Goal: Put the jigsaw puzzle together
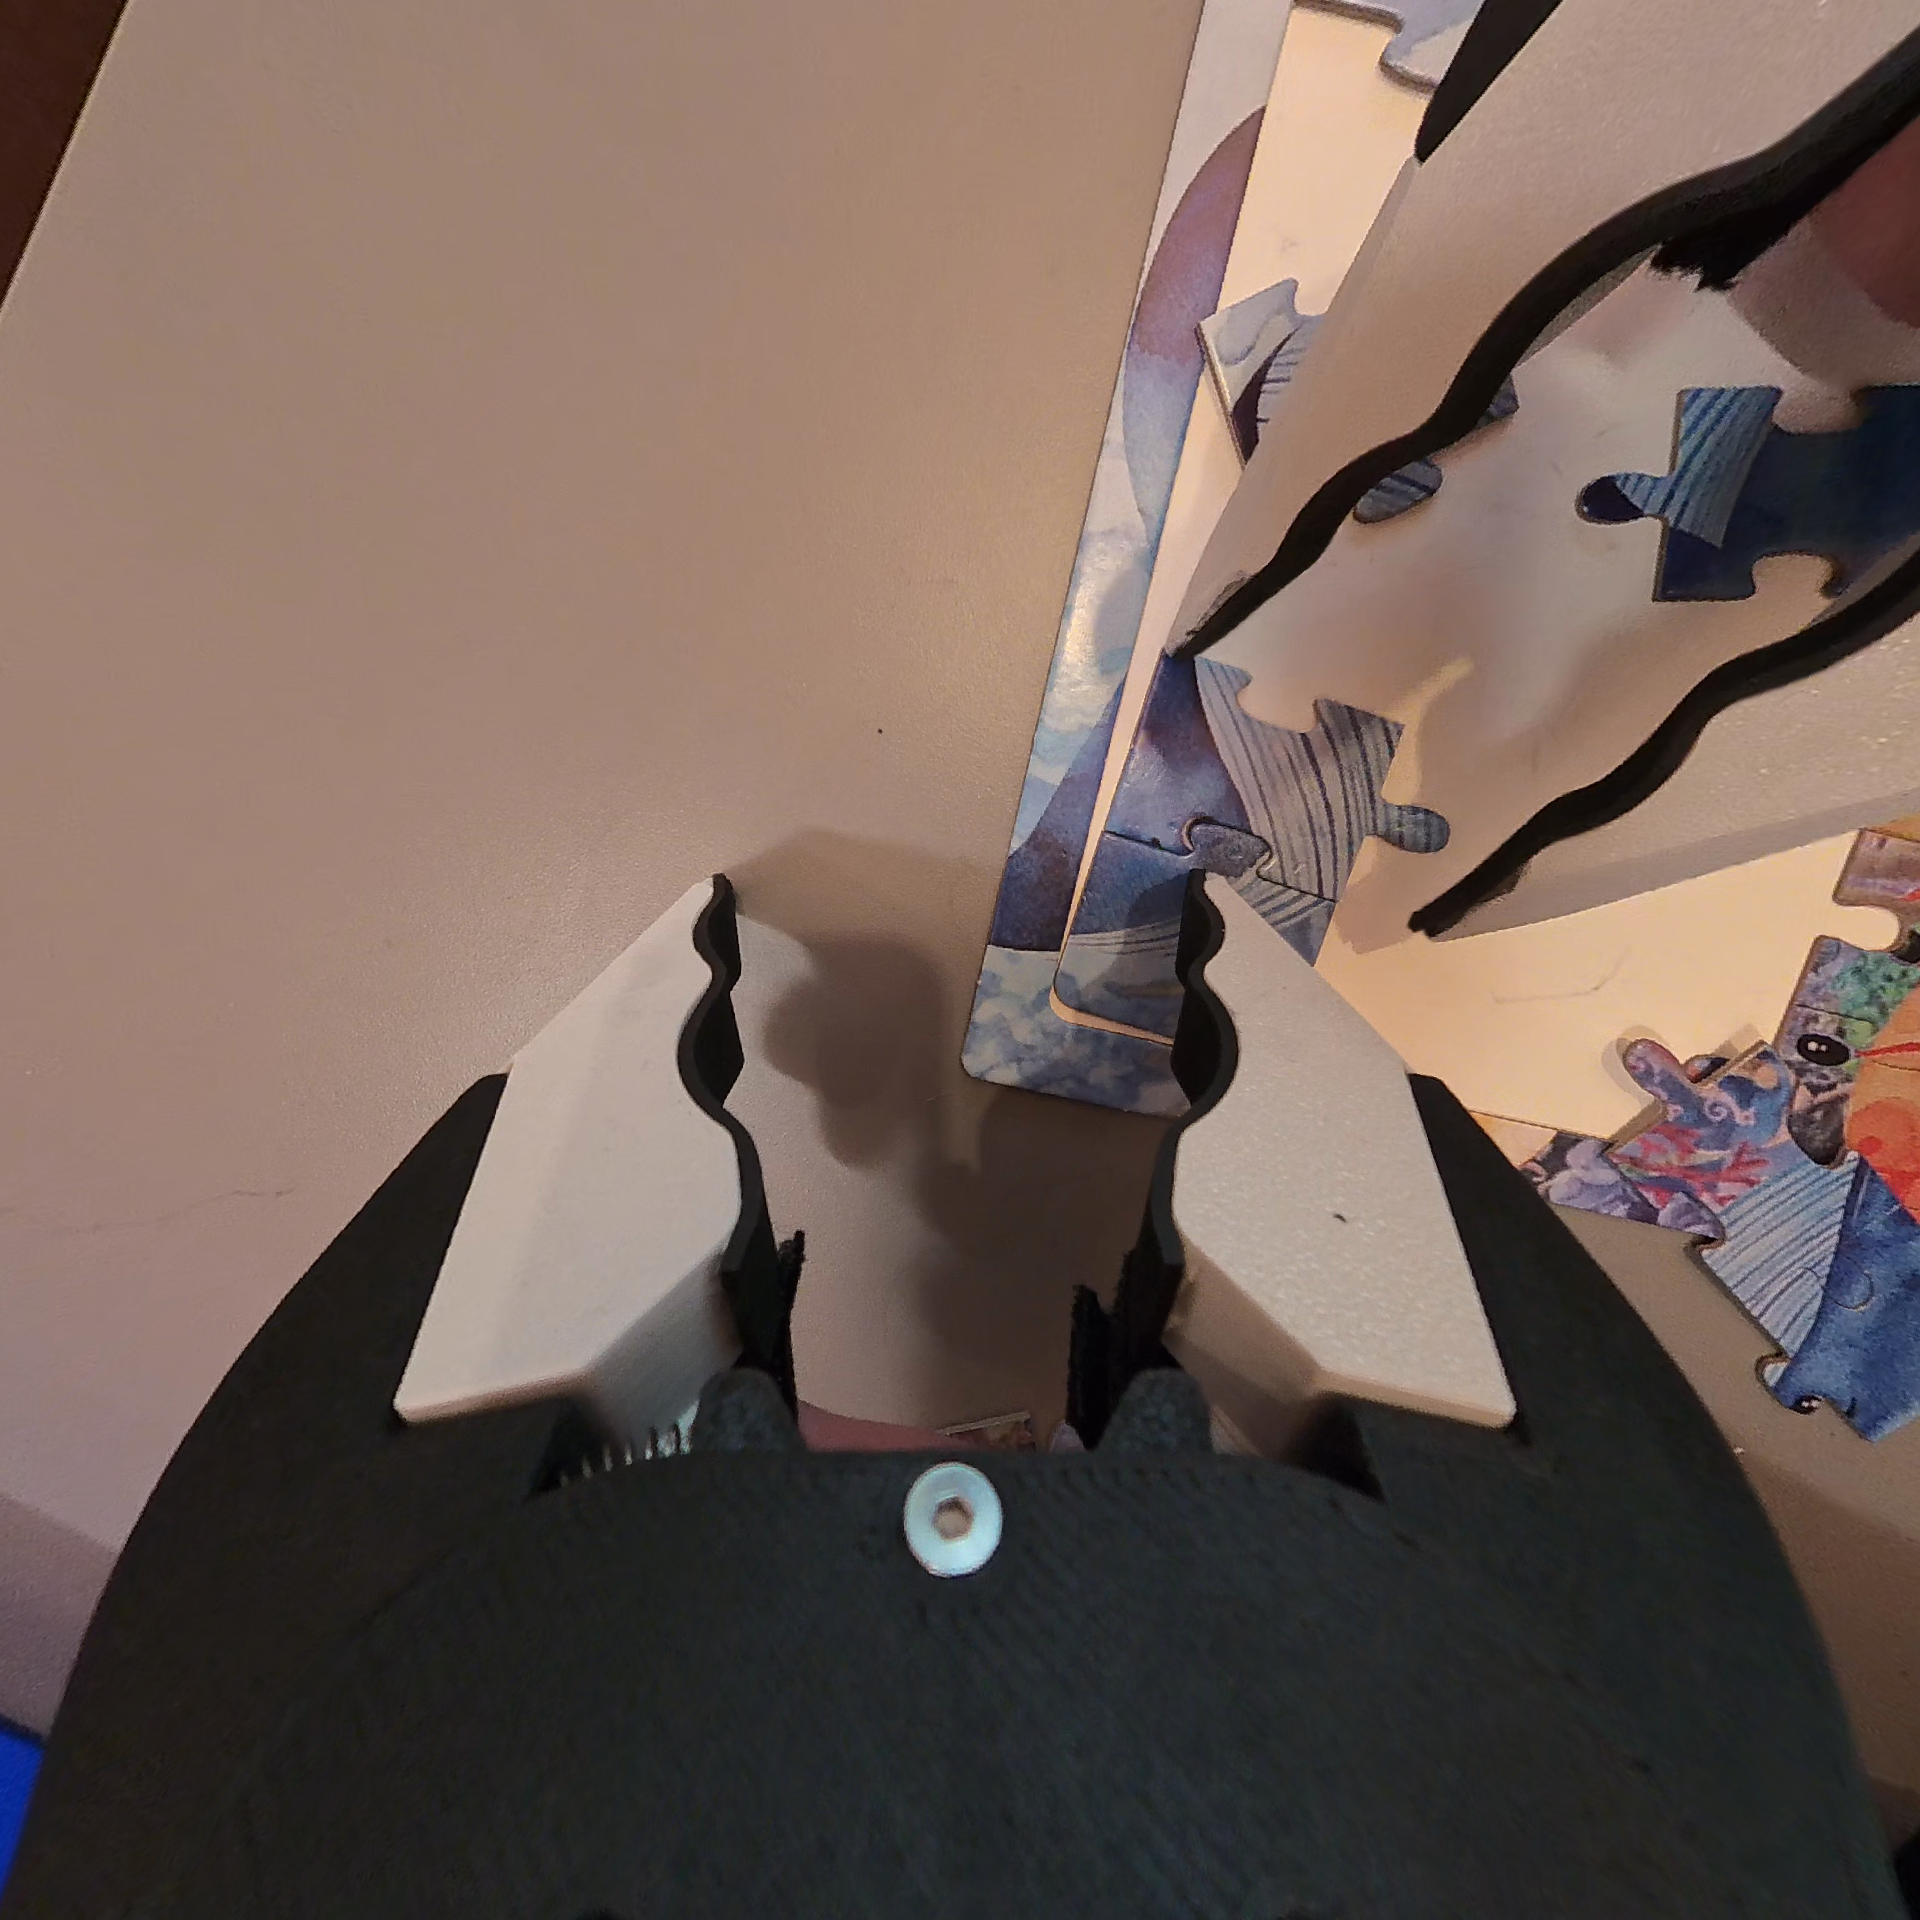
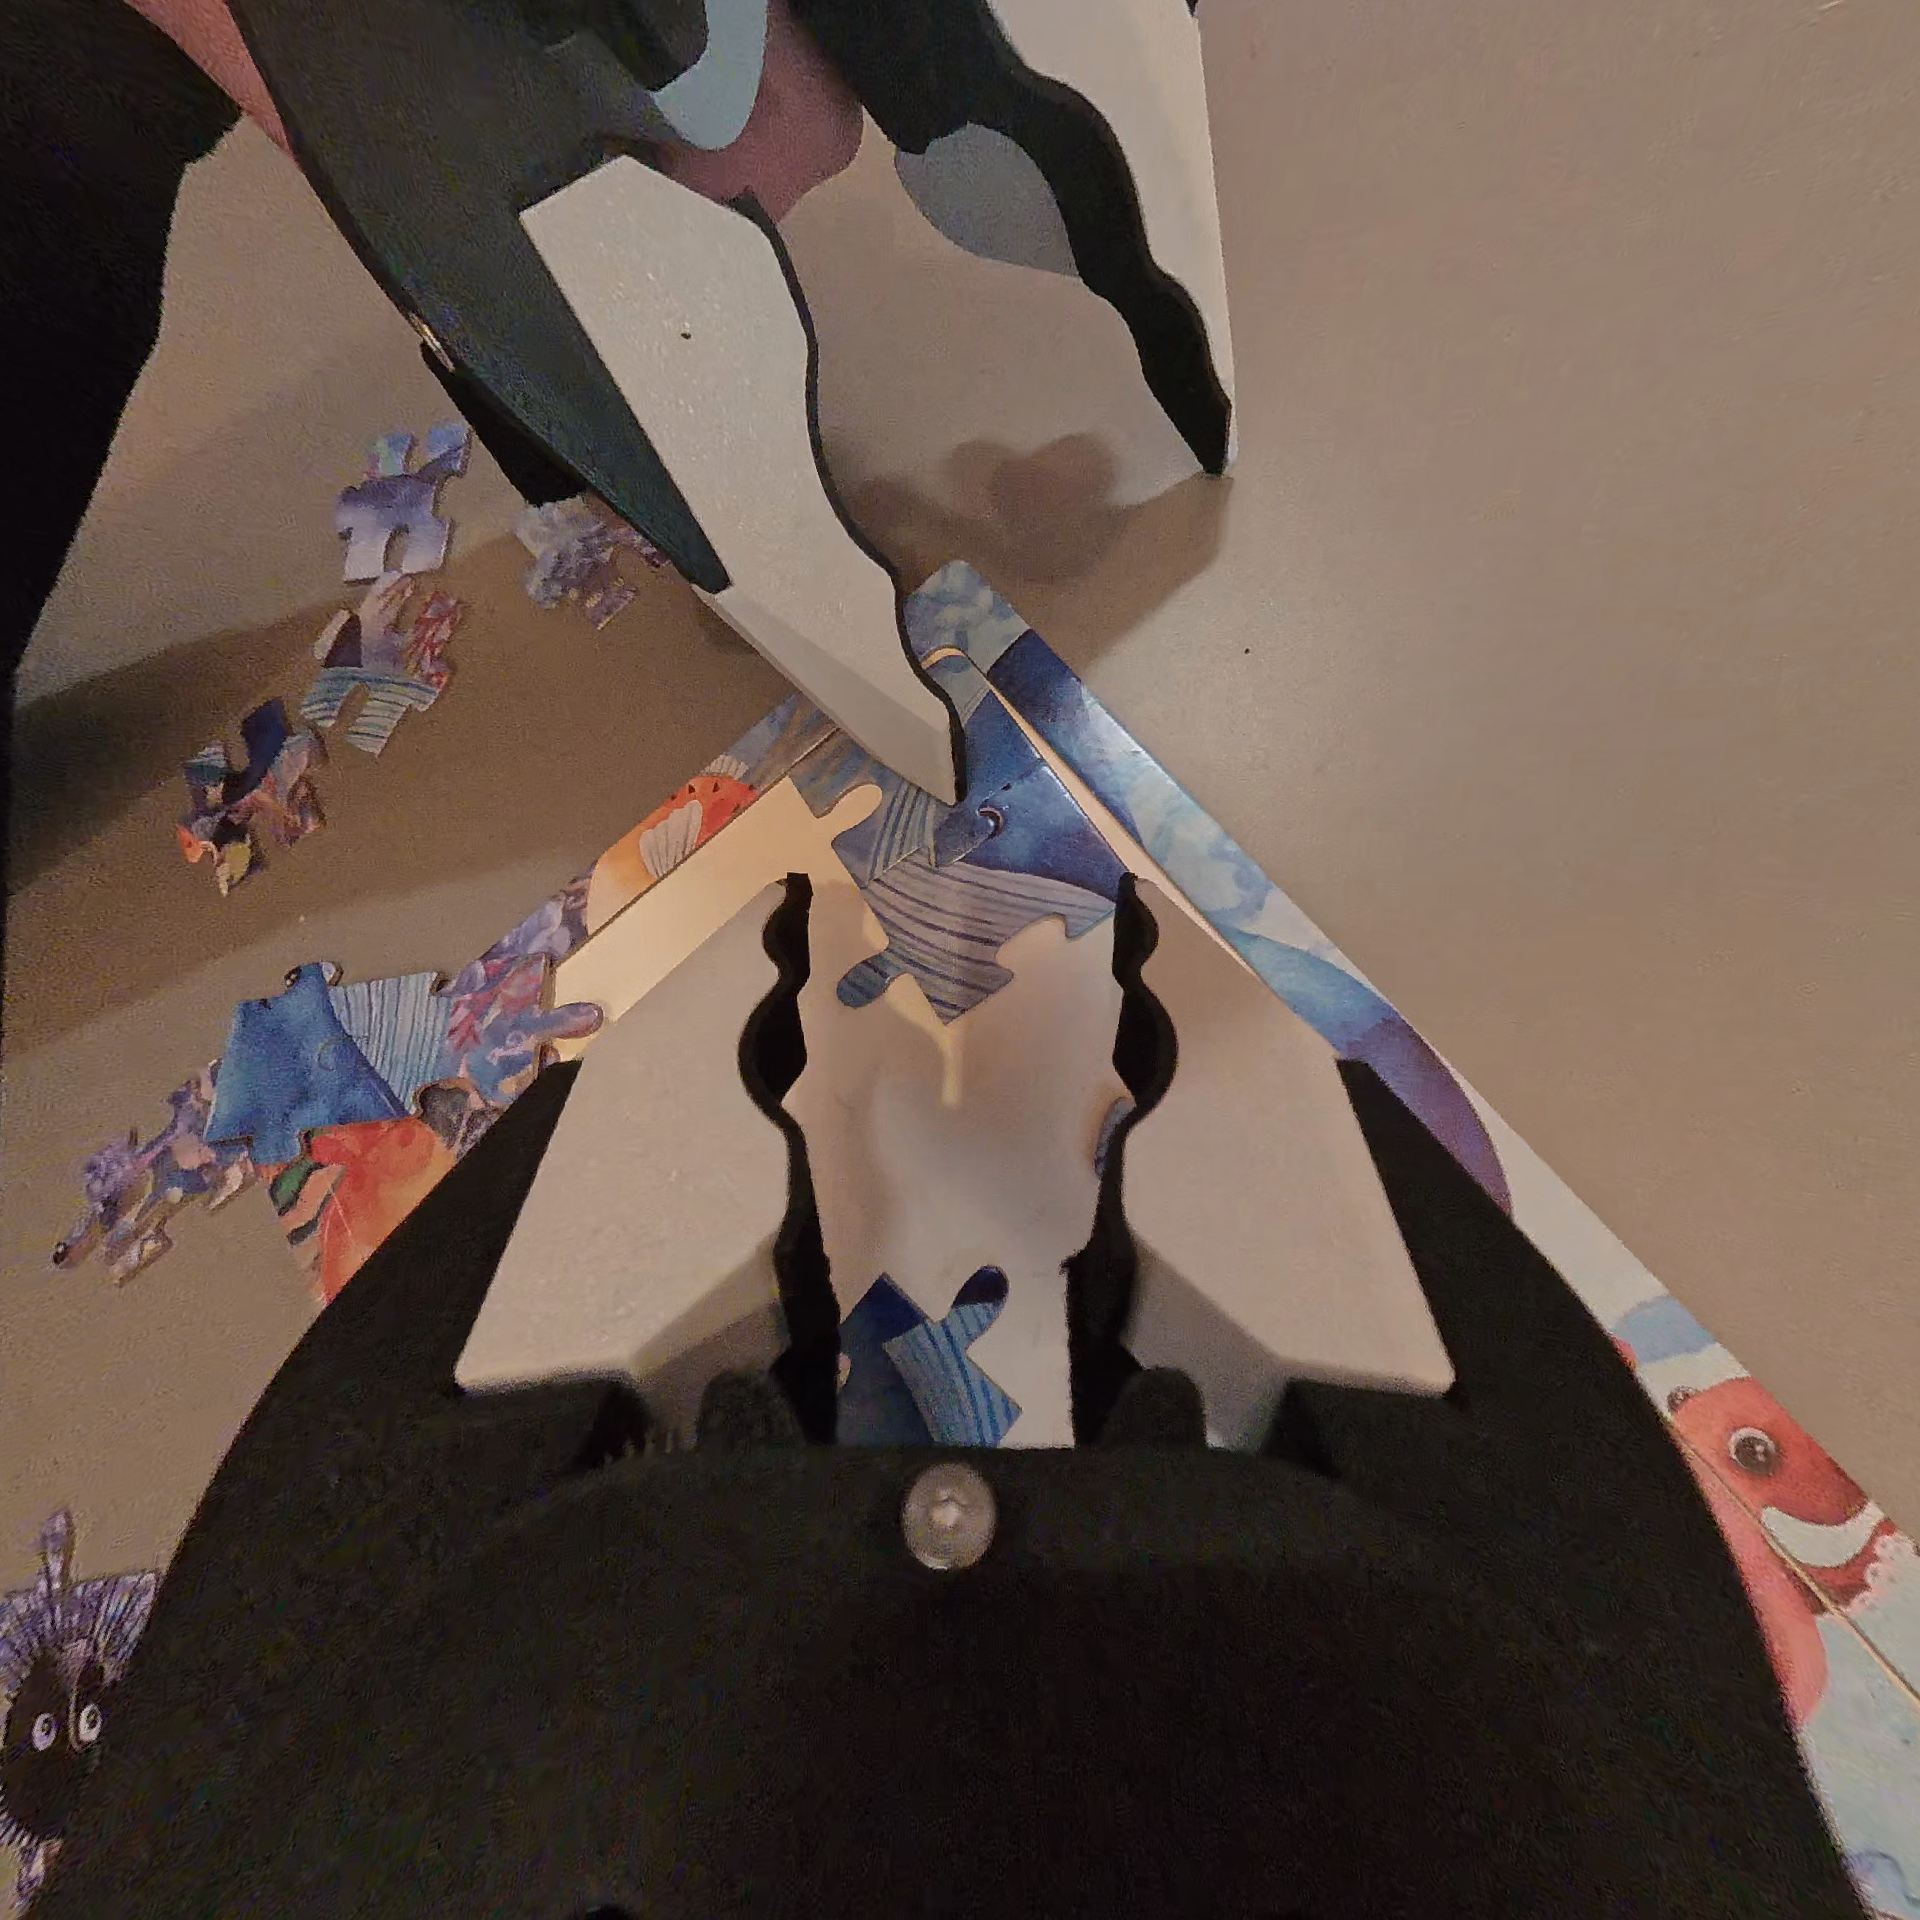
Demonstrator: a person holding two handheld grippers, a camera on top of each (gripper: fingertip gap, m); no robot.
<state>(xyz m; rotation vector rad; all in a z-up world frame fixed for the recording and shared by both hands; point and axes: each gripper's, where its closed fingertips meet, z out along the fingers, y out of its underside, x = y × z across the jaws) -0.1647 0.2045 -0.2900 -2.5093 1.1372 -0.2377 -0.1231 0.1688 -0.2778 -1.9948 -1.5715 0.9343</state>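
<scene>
Beige surface [image 1: 520, 520]: both left tongs [image 1: 961, 894] and right tongs [image 2: 961, 883] gape empty; nudge the striped piece [image 2: 956, 914] flush into the puzzle frame [image 2: 1195, 831] corner.

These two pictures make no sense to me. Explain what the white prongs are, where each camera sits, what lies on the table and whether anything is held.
There is no robot here: a person holds a pair of tongs in each hand, and each pair carries a camera looking forward along its two white, black-edged fingers.

The left wrist view looks along the left tongs; the right tongs enter from its upper right. The right wrist view looks along the right tongs, with the left tongs coming down from the top.

On the beige table lies a puzzle tray with a blue sea picture border. A few blue striped pieces already sit in its corner, and loose pieces lie scattered beside it.

Both tongs are open and hold nothing. One finger of the left tongs reaches onto the corner pieces.
</scene>
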